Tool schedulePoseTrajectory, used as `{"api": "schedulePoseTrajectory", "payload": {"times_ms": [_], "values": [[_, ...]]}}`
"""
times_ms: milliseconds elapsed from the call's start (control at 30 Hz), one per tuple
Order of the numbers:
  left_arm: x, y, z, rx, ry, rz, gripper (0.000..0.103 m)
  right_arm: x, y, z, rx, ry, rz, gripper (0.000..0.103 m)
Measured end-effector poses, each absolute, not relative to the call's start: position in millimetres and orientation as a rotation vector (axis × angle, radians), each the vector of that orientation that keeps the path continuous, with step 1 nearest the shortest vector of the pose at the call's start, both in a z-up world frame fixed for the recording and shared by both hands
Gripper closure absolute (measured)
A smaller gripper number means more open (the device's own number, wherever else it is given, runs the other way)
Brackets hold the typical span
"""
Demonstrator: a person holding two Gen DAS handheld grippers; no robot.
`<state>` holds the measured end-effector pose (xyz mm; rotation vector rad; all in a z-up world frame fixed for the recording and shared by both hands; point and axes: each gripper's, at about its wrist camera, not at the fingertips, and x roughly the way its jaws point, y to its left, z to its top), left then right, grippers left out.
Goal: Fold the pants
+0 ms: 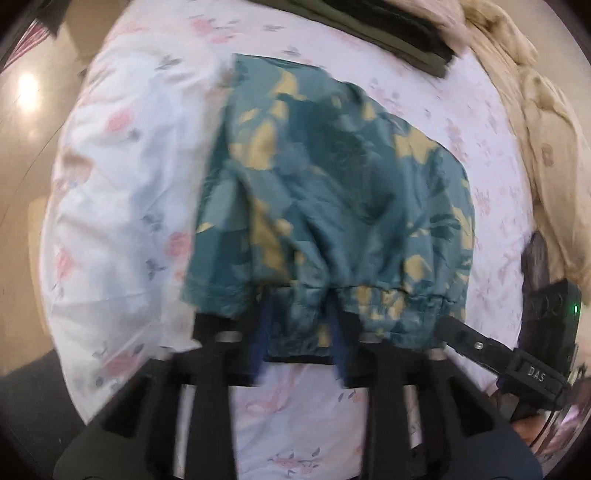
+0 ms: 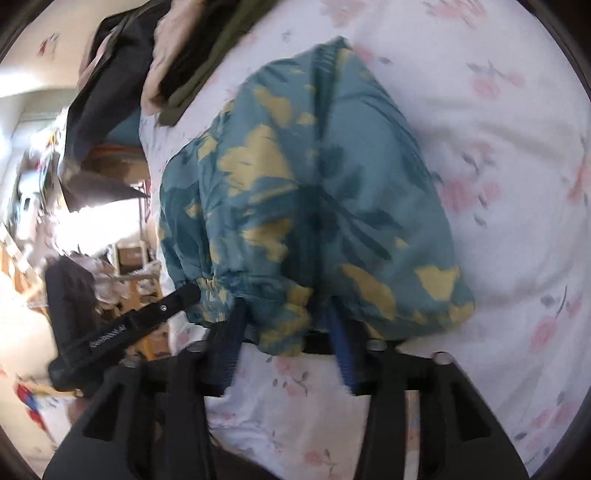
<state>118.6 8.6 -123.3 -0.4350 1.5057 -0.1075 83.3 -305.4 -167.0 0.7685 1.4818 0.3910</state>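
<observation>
Teal pants with yellow patches [image 1: 332,177] lie folded in a thick bundle on the floral bed sheet [image 1: 122,192]. Their gathered elastic waistband faces me. My left gripper [image 1: 299,317] straddles the waistband, its blue fingers [image 1: 260,332] set apart with loose cloth between and draped over the tips. Seen from the right wrist, the pants [image 2: 314,184] are a rounded heap. My right gripper [image 2: 284,321] stands the same way at the waistband's other end, jaws apart with cloth between them. Each gripper's black finger shows in the other's view, the right gripper [image 1: 476,343] and the left gripper [image 2: 159,310].
A stack of dark green and black clothes [image 1: 391,33] lies at the bed's far side, beside a beige blanket [image 1: 535,122]. The bed edge and bare floor [image 1: 29,110] are to the left. In the right wrist view, the room's clutter [image 2: 74,240] lies beyond the bed.
</observation>
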Motion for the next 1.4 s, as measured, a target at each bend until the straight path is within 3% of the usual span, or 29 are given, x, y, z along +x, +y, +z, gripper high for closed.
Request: {"api": "schedulePoseTrajectory", "payload": {"times_ms": [167,300,667,733,767,800,833,1000,1333,1400], "values": [[132.7,38.2,-86.3,-0.471,1.386,-0.081,0.059,106.3,-336.4,-122.8,0.74,1.333,0.389,0.055],[171.2,59.6,-89.1,-0.545,1.347,-0.028,0.059,155.3,-349.7,-105.4,0.684,1.248,0.364,0.058],[236.7,55.5,-132.1,-0.515,1.368,-0.019,0.061,213.8,-337.0,-159.9,0.633,1.338,0.351,0.072],[239.3,50.1,-136.2,-0.503,1.377,-0.033,0.065,216.4,-333.4,-165.1,0.617,1.335,0.363,0.081],[240.8,46.2,-136.6,-0.482,1.378,-0.036,0.07,217.6,-333.6,-166.6,0.604,1.335,0.365,0.094],[241.4,40.3,-136.7,-0.434,1.38,-0.046,0.095,218.4,-331.8,-167.3,0.583,1.337,0.362,0.102],[241.4,37.0,-136.6,-0.397,1.386,-0.053,0.102,218.6,-329.2,-167.5,0.566,1.336,0.379,0.103],[239.8,42.3,-128.1,-0.376,1.339,-0.043,0.103,210.7,-339.0,-151.2,0.535,1.281,0.376,0.103],[241.1,57.1,-129.1,-0.326,1.32,0.02,0.103,214.6,-360.4,-158.5,0.483,1.288,0.255,0.103],[241.4,53.4,-125.6,-0.304,1.298,0.022,0.099,214.0,-358.3,-163.0,0.465,1.299,0.246,0.103]]}}
